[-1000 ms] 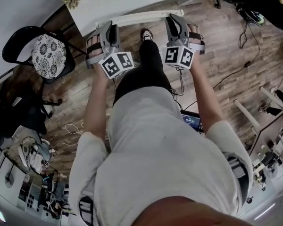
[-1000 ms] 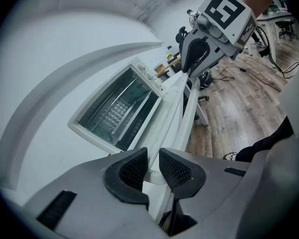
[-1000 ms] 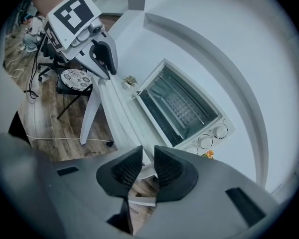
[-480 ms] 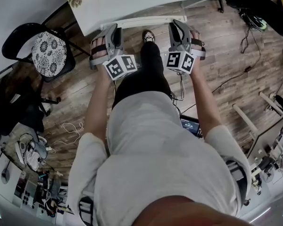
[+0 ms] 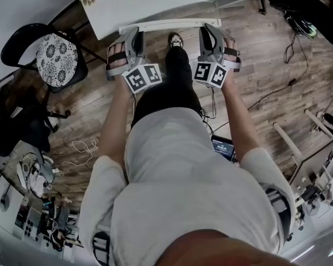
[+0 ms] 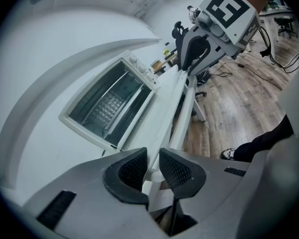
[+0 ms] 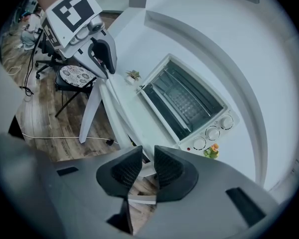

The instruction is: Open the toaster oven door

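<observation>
Between the pads of your left gripper (image 6: 150, 159) runs the white handle (image 6: 185, 108) of the toaster oven (image 7: 209, 133) door. The jaws stand partly closed and clamp it from both sides. Your right gripper (image 7: 148, 159) is in the same state, with its pads pressed on the other end of that handle. Neither gripper holds anything else.

Note the handle's long axis. It runs side to side, parallel to the front of the toaster oven, from one gripper to the other. Both hands are equally near it, one at each end.

Locate the door (image 6: 162, 101) next. It lies between the handle and the toaster oven's mouth and appears swung down close to flat, exposing the wire rack (image 6: 107, 106) inside. The handle overhangs the edge of the table (image 5: 155, 1) on the side of the toaster oven facing you.

Judge the opening as nearly or fully complete. Any remaining travel would be downward and away from the toaster oven. Move both ends together so the door does not twist.
</observation>
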Demonstrator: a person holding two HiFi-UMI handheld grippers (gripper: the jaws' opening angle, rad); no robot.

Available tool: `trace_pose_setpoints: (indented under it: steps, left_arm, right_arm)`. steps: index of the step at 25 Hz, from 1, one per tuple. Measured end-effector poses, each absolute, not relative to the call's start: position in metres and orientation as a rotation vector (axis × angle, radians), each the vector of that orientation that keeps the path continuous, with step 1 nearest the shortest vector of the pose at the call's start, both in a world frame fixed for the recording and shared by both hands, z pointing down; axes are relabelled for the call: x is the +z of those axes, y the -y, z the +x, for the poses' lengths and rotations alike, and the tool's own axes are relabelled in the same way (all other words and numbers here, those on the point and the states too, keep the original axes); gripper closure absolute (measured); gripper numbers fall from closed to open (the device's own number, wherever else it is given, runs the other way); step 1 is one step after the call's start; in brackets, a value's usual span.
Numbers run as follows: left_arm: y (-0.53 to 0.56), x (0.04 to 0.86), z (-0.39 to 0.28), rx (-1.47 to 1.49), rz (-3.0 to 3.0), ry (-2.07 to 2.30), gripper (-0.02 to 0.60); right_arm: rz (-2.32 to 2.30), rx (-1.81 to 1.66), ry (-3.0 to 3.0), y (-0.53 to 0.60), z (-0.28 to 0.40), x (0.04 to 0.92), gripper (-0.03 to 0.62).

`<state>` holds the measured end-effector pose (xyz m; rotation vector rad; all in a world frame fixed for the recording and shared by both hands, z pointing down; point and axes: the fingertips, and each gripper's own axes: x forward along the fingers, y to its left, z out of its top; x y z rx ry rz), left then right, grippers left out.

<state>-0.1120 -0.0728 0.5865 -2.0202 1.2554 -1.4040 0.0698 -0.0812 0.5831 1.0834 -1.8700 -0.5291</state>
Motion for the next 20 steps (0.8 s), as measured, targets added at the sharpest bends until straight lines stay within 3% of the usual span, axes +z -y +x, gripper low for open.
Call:
trace_pose_setpoints:
  steps: [20]
  left_arm:
    - [0.070,0.605,-0.111,-1.403,-1.982,-1.275,0.502]
  right_arm:
    - [1.123,-0.544,1.870,0.078,0.071,0.602,0.520]
